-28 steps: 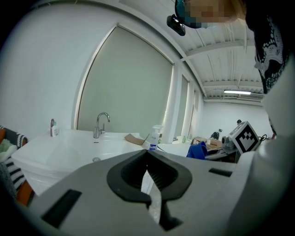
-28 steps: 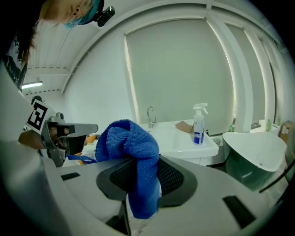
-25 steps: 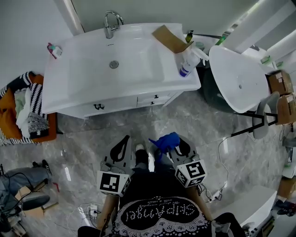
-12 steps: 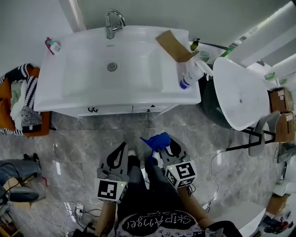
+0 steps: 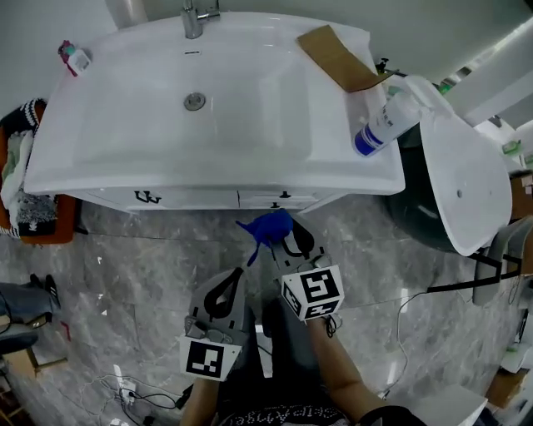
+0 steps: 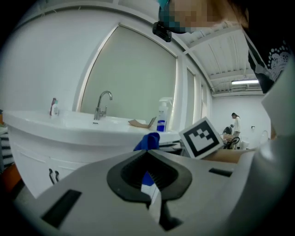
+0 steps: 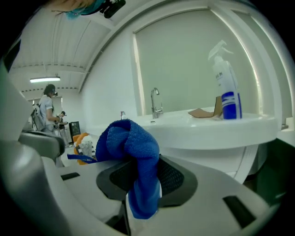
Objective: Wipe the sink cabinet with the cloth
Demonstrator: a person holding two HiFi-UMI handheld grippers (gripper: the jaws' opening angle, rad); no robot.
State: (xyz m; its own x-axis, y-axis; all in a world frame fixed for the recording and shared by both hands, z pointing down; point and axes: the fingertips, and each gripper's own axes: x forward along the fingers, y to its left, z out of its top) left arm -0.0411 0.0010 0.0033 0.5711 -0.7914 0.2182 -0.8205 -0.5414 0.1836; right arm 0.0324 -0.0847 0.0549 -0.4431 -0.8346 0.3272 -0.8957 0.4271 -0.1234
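The white sink cabinet [image 5: 100, 195] fills the top of the head view, with its drawer fronts facing me. My right gripper [image 5: 281, 237] is shut on a bunched blue cloth [image 5: 268, 225], which hangs just short of the cabinet's front, below the middle drawers. In the right gripper view the blue cloth [image 7: 133, 156] spills over the jaws of the right gripper [image 7: 138, 173], and the cabinet [image 7: 221, 138] curves behind it. My left gripper [image 5: 234, 276] sits lower and further back over the floor. The left gripper [image 6: 148, 154] has its jaws together with nothing in them.
On the counter stand a spray bottle [image 5: 381, 125], a folded cardboard piece [image 5: 337, 56], a faucet [image 5: 193, 18] and a small bottle [image 5: 73, 58]. A loose white basin [image 5: 462, 183] leans at the right over a dark bin [image 5: 416, 212]. A basket of clothes [image 5: 25, 191] sits left.
I have come closer to the cabinet. The right gripper has carried the blue cloth forward, almost to the cabinet front. The left gripper has stayed behind, still shut.
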